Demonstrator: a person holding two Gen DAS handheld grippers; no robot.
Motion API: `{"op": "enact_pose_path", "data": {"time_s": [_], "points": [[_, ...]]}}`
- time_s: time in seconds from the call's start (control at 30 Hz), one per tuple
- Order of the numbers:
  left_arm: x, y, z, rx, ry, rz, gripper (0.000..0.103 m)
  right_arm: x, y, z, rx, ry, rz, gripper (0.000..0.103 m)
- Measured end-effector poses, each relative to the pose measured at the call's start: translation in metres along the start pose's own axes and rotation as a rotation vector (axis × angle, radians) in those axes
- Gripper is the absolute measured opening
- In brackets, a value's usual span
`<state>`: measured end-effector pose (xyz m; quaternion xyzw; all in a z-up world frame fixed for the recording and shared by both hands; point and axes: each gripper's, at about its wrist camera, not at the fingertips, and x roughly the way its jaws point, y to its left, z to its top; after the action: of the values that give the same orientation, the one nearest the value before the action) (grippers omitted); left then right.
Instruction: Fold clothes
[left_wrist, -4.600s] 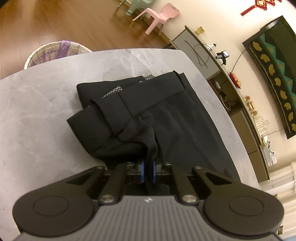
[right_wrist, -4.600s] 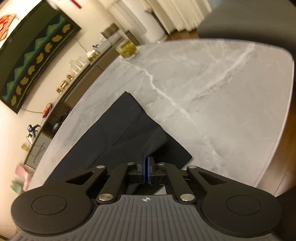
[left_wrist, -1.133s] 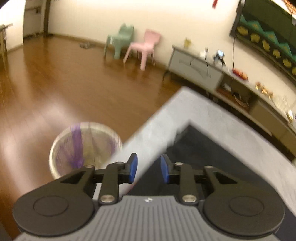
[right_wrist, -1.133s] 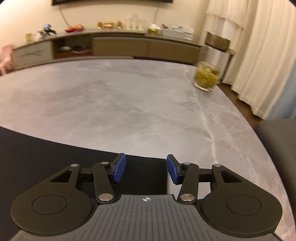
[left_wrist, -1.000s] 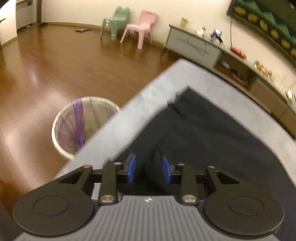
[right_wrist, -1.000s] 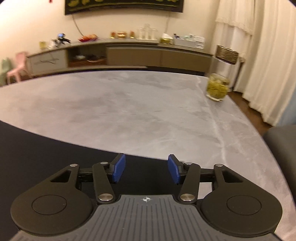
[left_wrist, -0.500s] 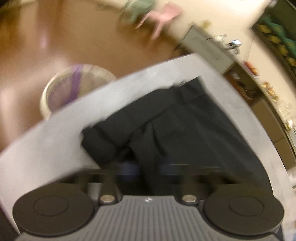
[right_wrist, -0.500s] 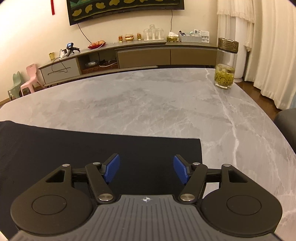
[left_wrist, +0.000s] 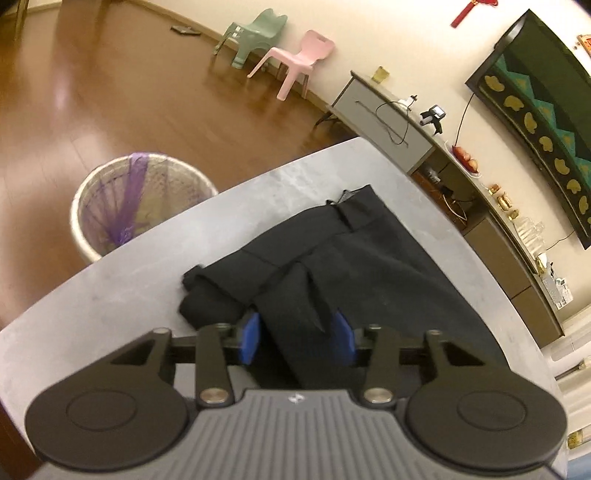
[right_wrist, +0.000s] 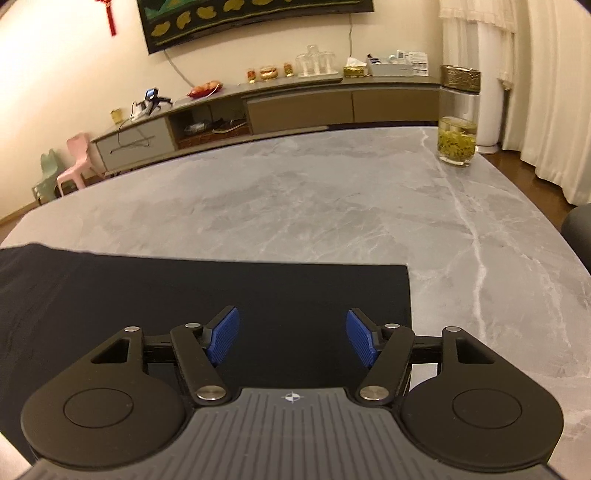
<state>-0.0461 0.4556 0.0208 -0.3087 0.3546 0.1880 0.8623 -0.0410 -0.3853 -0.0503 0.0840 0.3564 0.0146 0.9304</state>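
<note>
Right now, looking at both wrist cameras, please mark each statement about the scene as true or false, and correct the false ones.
1. The black garment lies on the grey marble table. True.
2. The right gripper is shut on the garment. False: its jaws stand wide open and the pads grip nothing.
3. A glass jar with green contents stands on the table, apart from the garment. True.
4. The waste basket stands on the table. False: it stands on the wooden floor, beside the table.
5. Both small chairs by the wall are pink. False: one is a pink chair, the other a green chair.
</note>
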Motion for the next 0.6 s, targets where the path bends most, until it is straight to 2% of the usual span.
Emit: {"op": "enact_pose_path", "data": {"time_s": [0.03,0.07,0.17,0.2,0.23,0.3,0.33,0.4,0.47,0.6], "points": [[0.004,-0.003,0.000,0.031,0.008,0.047,0.002,-0.001,-0.001,-0.003,0.003,0.007,0.001,0.067],[0.005,-0.006,-0.003,0.057,0.005,0.059,0.001,-0.003,-0.003,-0.006,0.009,0.014,0.003,0.067],[-0.014,-0.019,-0.003,0.154,-0.093,-0.028,0.002,-0.013,-0.010,-0.019,0.032,0.025,-0.002,0.067],[-0.018,-0.022,-0.001,0.170,-0.111,-0.047,0.005,-0.017,-0.012,-0.023,0.043,0.027,-0.006,0.067],[-0.018,-0.019,0.000,0.147,-0.095,-0.062,0.008,-0.020,-0.015,-0.026,0.056,0.027,-0.009,0.067],[-0.014,-0.008,-0.001,0.040,-0.035,-0.058,0.030,-0.028,-0.018,-0.029,0.081,0.017,-0.013,0.067],[-0.013,-0.003,-0.004,-0.008,-0.017,-0.048,0.036,-0.030,-0.018,-0.031,0.090,0.015,-0.017,0.067],[-0.017,0.004,-0.007,-0.043,-0.014,-0.049,0.055,-0.035,-0.017,-0.033,0.105,0.011,-0.025,0.067],[-0.016,0.012,-0.005,-0.088,-0.009,-0.034,0.068,-0.039,-0.014,-0.036,0.105,0.005,-0.026,0.067],[0.003,0.023,0.002,-0.125,0.032,-0.006,0.067,-0.045,-0.003,-0.041,0.093,0.004,-0.018,0.067]]}}
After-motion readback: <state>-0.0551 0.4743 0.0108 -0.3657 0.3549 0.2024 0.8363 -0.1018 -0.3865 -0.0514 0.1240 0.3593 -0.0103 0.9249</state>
